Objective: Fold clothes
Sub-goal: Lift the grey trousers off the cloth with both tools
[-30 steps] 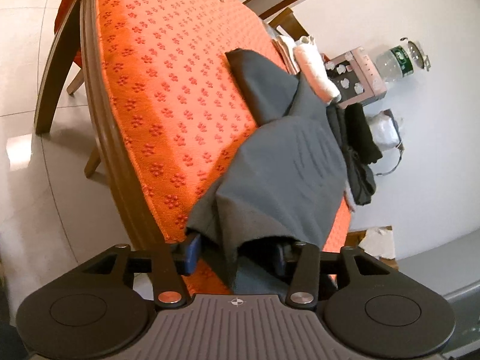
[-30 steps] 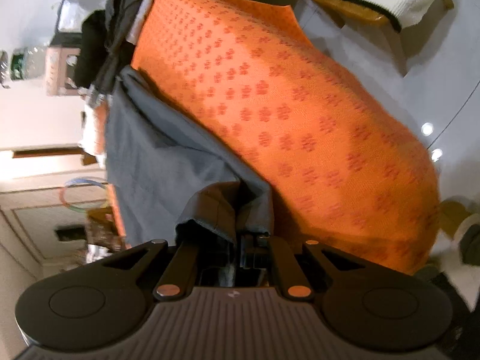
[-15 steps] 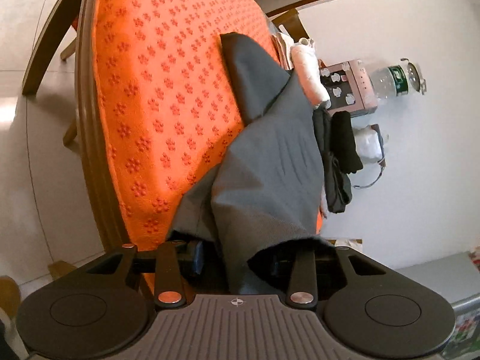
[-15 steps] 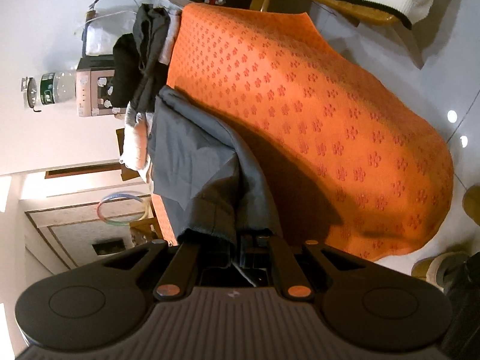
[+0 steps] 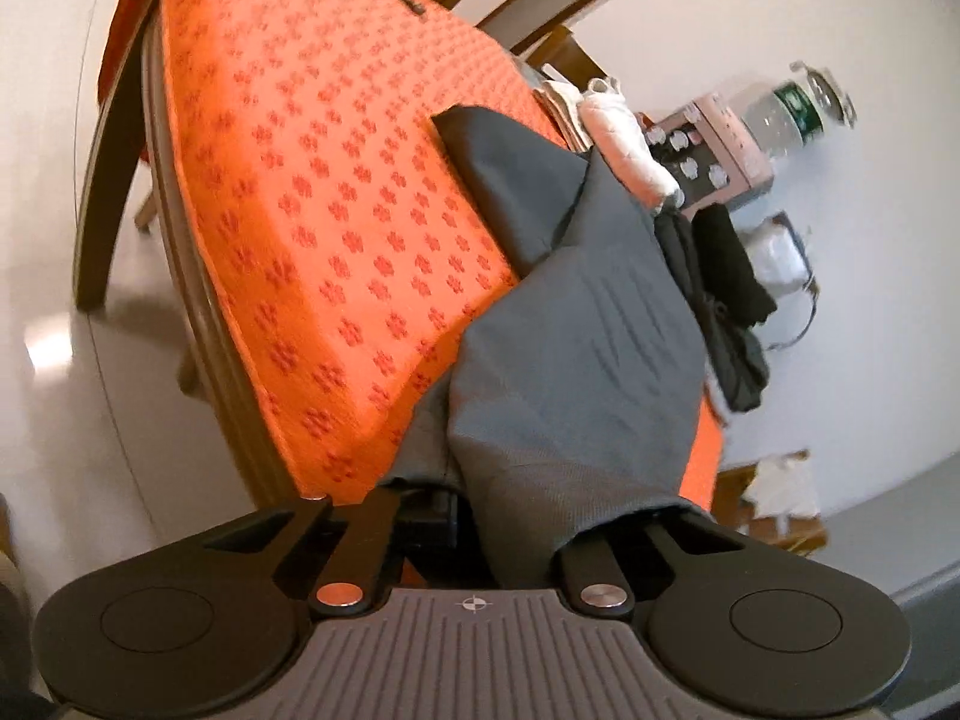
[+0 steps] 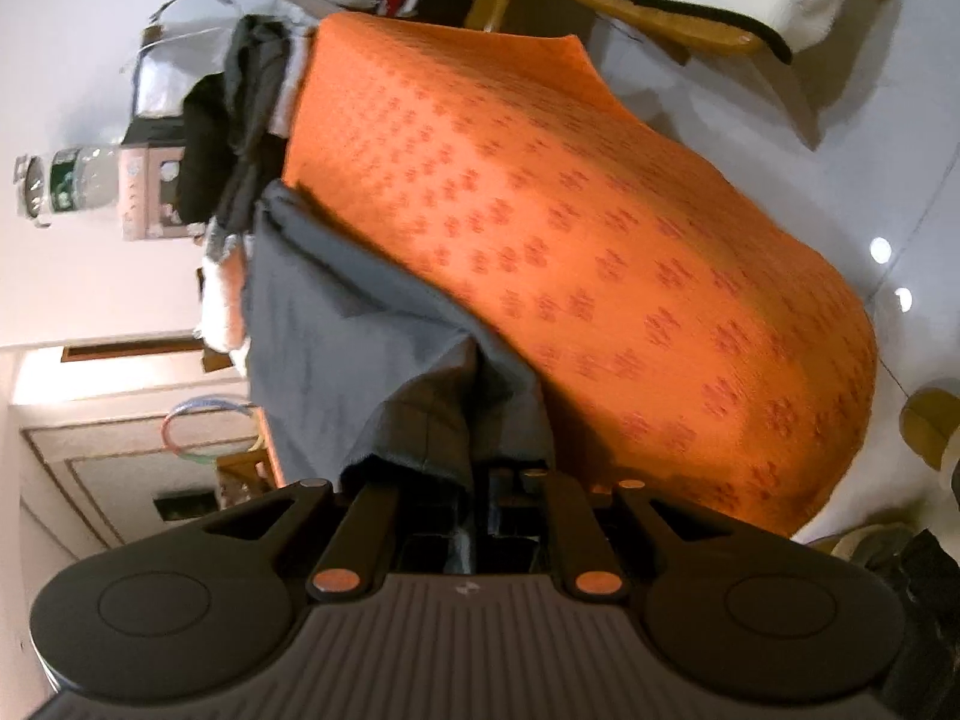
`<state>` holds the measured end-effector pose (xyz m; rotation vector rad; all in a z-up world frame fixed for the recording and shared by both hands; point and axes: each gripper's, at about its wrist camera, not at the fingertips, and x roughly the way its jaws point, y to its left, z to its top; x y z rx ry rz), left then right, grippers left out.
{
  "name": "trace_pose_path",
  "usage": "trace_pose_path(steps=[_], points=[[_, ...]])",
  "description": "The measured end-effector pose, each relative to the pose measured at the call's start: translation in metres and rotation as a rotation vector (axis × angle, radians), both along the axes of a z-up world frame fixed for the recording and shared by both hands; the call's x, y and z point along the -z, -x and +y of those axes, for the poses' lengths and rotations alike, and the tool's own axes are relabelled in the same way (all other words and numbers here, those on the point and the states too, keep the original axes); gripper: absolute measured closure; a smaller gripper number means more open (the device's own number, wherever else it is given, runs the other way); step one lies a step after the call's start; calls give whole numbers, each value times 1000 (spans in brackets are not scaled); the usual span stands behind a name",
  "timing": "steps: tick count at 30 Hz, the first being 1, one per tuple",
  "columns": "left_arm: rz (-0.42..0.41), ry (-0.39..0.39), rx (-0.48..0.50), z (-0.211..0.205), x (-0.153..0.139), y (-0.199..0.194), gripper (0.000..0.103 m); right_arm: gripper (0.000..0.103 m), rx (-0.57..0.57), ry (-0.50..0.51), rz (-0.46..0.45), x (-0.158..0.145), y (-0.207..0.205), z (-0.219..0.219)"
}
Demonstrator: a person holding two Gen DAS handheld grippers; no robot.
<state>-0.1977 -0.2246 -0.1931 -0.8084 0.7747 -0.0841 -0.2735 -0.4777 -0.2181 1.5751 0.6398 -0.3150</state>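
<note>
Both the left gripper (image 5: 480,516) and right gripper (image 6: 474,498) seem clamped on the grey garment (image 5: 576,360), whose folds hide their jaws, above the orange tablecloth (image 5: 336,192), beside a dark clothes pile (image 5: 720,276) and plastic bottle (image 5: 780,114)

Counter (image 5: 174,228): brown wood with a round edge; it stands on a shiny pale floor (image 5: 54,396).
Cloth on top: an orange cloth (image 5: 336,180) with small red flower marks covers the counter and hangs over its side.
Gray garment (image 5: 576,324): it lies partly on the orange cloth, and one end is lifted off.
Dark clothes (image 5: 726,294): a heap at the far edge.
White roll (image 5: 624,150): it lies beside the dark heap.
</note>
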Motion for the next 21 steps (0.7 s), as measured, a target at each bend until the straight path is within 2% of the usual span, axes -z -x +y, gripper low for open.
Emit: trace_pose_path(steps=[1,3,5,7,11,16,18,21], points=[[-6,-20,17,0,-5,0,92,81,10,-5,2,6,-1,3],[-24,-66,52,0,-16,2,92,82,29,-7,-21,12,-3,8],[-51,-114,88,-1,-30,5,93,92,35,-4,-41,10,-2,11],[-77,-140,123,-1,-45,8,93,94,39,6,-65,3,4,14],[-135,-163,205,22,-75,46,93,95,48,70,-155,-36,32,28],[-208,-191,308,52,-112,96,93,95,90,83,-250,-75,99,66],[-238,-202,349,64,-127,116,93,95,121,85,-271,-84,137,91],[-267,-202,422,104,-137,159,93,95,176,69,-286,-88,195,135]])
